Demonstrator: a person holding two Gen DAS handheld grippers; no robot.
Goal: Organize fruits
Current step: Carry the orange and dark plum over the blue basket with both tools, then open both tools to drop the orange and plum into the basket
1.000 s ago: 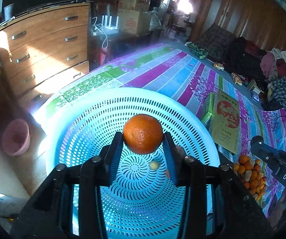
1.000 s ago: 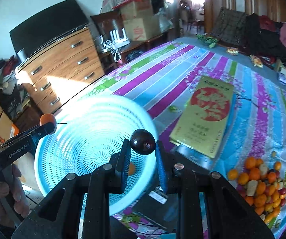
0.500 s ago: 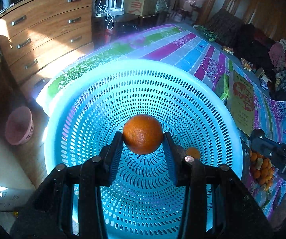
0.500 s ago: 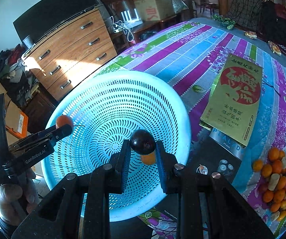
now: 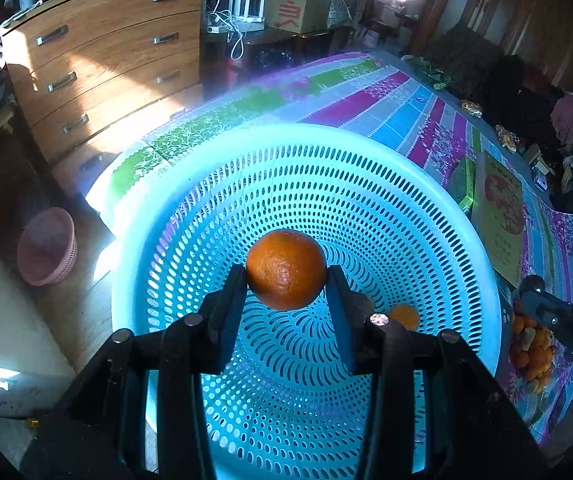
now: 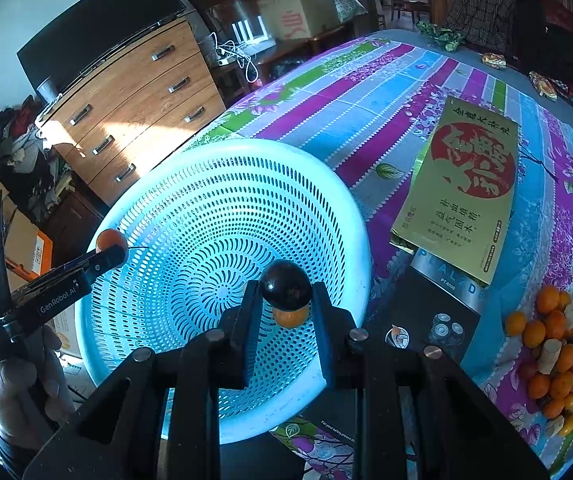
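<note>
Both grippers are loaded over the blue basket (image 6: pixel 338 184), left gripper (image 5: pixel 286 284) pinching an orange (image 5: pixel 286 274), right gripper (image 6: pixel 286 294) clamping a dark plum (image 6: pixel 286 285), so I'd lower each near the bottom before letting go.

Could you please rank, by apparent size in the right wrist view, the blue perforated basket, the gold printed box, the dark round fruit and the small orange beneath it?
1. Blue perforated basket
2. Gold printed box
3. Dark round fruit, though nearness to the camera inflates it
4. Small orange, partly hidden
</note>
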